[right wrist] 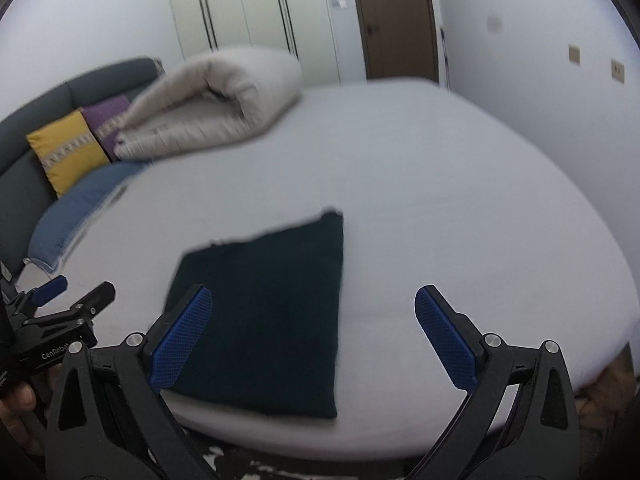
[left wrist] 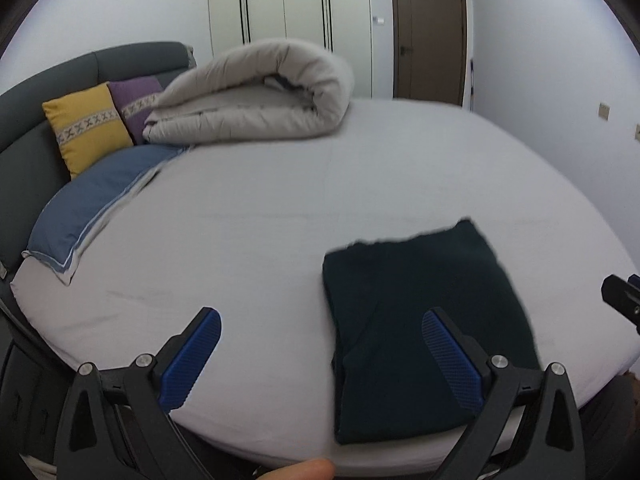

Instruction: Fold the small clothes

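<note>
A dark folded garment [left wrist: 424,320] lies flat on the grey bed sheet [left wrist: 280,208] near the bed's front edge. It also shows in the right wrist view [right wrist: 276,312]. My left gripper [left wrist: 320,324] is open and empty above the sheet, its right finger over the garment. My right gripper [right wrist: 314,304] is open and empty, its left finger over the garment's left part. The left gripper's body [right wrist: 60,316] shows at the left of the right wrist view. The right gripper's tip [left wrist: 624,296] shows at the right edge of the left wrist view.
A rolled beige duvet [left wrist: 256,96] lies at the back of the bed. A blue pillow [left wrist: 100,204], a yellow cushion [left wrist: 86,128] and a purple cushion [left wrist: 138,100] lean by the grey headboard [left wrist: 24,152]. White wardrobes [left wrist: 288,4] and a brown door [left wrist: 430,32] stand behind.
</note>
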`<state>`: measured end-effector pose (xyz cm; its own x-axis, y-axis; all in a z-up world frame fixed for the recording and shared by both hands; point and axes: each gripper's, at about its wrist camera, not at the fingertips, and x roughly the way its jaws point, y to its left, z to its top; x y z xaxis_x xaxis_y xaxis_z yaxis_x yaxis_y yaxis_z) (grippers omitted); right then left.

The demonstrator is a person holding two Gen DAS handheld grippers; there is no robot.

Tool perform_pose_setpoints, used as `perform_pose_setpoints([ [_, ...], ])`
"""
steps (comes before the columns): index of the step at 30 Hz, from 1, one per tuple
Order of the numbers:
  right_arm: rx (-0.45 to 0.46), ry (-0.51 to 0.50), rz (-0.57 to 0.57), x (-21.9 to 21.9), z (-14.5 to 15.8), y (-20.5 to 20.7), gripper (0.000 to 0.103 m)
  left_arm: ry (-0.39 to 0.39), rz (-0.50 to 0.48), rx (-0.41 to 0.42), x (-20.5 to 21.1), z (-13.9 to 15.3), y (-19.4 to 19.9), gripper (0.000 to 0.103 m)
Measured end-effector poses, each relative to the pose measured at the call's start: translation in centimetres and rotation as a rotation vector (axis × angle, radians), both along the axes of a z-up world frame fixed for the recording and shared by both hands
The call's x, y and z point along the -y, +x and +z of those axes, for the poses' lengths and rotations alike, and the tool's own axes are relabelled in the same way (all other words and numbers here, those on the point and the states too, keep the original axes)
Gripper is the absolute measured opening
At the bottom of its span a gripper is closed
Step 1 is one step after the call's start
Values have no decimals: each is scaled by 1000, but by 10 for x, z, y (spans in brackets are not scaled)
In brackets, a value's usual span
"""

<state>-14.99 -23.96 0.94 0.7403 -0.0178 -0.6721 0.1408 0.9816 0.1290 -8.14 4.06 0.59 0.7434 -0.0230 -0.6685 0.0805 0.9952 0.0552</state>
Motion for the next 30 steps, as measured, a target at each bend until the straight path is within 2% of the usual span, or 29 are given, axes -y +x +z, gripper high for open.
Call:
perform_pose_setpoints([
  [6, -95, 4, -18, -3, -46, 10, 103, 18, -9, -81, 1, -31, -6, 103],
  [11, -129, -17, 4, -7, -69, 6, 103, -12, -13, -121, -2, -45, -4, 103],
  [16, -165, -34, 18, -11, -90, 8, 103, -8, -1, -144, -4, -55, -1, 103],
  [22, -179, -23, 26, -10, -101, 17, 103, -2, 2, -156, -3, -59, -2, 103],
  [30, -193, -17, 37, -9, -98, 18, 103, -3, 1, -164, -3, -61, 0, 103],
])
